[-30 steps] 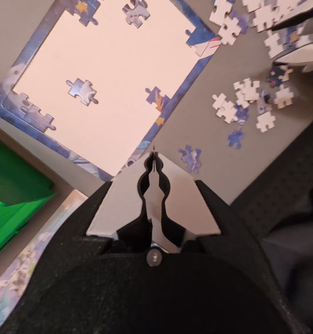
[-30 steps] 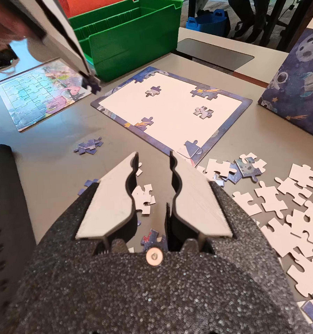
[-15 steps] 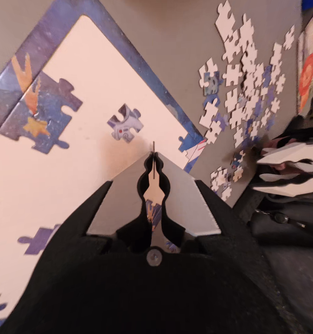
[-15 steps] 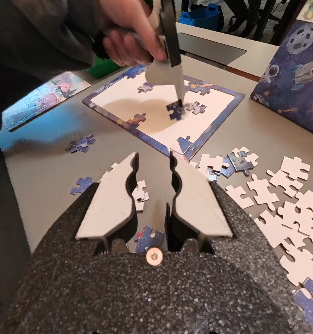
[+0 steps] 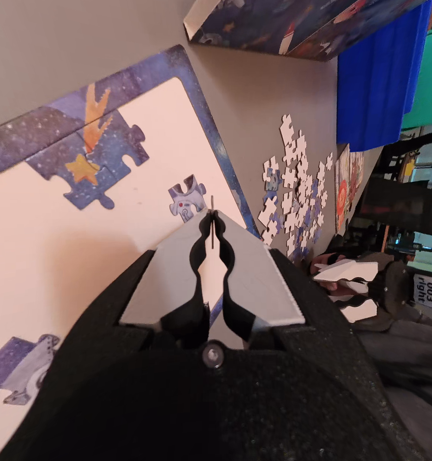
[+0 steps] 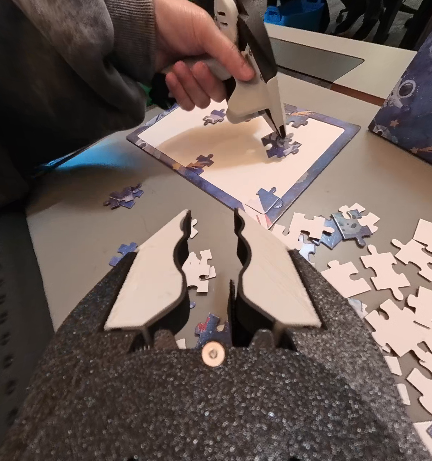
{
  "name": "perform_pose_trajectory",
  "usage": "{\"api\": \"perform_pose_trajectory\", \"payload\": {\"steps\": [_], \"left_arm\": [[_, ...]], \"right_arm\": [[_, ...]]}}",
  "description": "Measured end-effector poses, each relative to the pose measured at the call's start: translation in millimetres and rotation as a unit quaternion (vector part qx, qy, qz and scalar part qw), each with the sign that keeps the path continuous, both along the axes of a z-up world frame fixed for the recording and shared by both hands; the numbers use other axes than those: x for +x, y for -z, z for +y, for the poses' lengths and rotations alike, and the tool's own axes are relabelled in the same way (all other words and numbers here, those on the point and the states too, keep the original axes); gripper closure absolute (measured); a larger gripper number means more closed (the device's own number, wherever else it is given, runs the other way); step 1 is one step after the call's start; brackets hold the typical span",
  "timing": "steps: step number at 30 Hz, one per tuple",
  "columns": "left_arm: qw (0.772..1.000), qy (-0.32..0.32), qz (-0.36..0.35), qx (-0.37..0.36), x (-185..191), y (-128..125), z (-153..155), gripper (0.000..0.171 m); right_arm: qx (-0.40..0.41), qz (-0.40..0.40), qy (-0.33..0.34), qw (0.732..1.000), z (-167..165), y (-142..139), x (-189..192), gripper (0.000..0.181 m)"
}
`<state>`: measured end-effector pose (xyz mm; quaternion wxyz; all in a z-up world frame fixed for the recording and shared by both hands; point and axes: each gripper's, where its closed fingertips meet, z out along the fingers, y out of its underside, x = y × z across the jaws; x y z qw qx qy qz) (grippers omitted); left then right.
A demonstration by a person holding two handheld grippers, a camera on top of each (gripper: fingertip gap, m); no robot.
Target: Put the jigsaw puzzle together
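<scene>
The puzzle tray (image 6: 322, 172) has a blue border and a pale inside, with a few pieces laid in it. My left gripper (image 6: 281, 132) is shut on a dark blue puzzle piece (image 6: 272, 146) and holds it down on the tray next to a grey-blue piece (image 6: 291, 147). In the left wrist view the left gripper (image 5: 212, 212) grips that piece edge-on, beside the grey-blue piece (image 5: 186, 199). Two joined star pieces (image 5: 92, 162) sit at the tray's border. My right gripper (image 6: 213, 219) is open and empty, low over the table in front of the tray's near corner.
Many loose pieces, mostly face down, lie on the table at the right (image 6: 384, 269) and show in the left wrist view (image 5: 297, 199). A small stack of blue pieces (image 6: 123, 197) lies at the left. The puzzle box (image 6: 414, 99) stands at the far right. A sleeve and hand (image 6: 197, 50) reach over the tray. My right fingertips sit around 15 centimeters from my left ones.
My left gripper has carried the blue piece from off the tray's edge across the tray and lowered it beside the grey-blue piece. The right gripper has stayed open, almost still.
</scene>
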<state>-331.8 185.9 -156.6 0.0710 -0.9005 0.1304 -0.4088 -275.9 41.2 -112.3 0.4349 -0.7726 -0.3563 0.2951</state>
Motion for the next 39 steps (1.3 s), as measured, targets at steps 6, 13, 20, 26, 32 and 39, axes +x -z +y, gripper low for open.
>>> {"api": "perform_pose_trajectory", "payload": {"steps": [6,13,20,26,32,39], "left_arm": [[0.998,-0.062,-0.009,0.002,6.1,-2.1,-8.1,0.170],[0.996,-0.087,0.006,0.007,-0.1,5.5,-9.4,0.170],[0.996,-0.083,0.016,0.014,4.2,8.8,-11.9,0.162],[0.994,-0.048,0.076,0.067,-5.1,10.6,-9.0,0.165],[0.997,-0.044,0.044,0.051,3.6,2.3,-10.0,0.170],[0.992,-0.047,0.101,0.063,-10.1,15.1,-6.2,0.160]], "right_arm": [[-0.005,-0.002,-0.001,1.000,0.0,2.3,-0.2,0.147],[-0.006,-0.004,-0.002,1.000,-0.7,3.3,-0.6,0.147],[-0.008,-0.006,-0.005,1.000,-1.8,4.3,-1.5,0.147],[-0.010,-0.006,-0.008,1.000,-2.9,5.1,-2.4,0.147],[-0.012,-0.008,-0.011,1.000,-3.8,6.1,-3.5,0.147],[-0.014,-0.008,-0.012,1.000,-4.0,6.6,-3.8,0.147]]}}
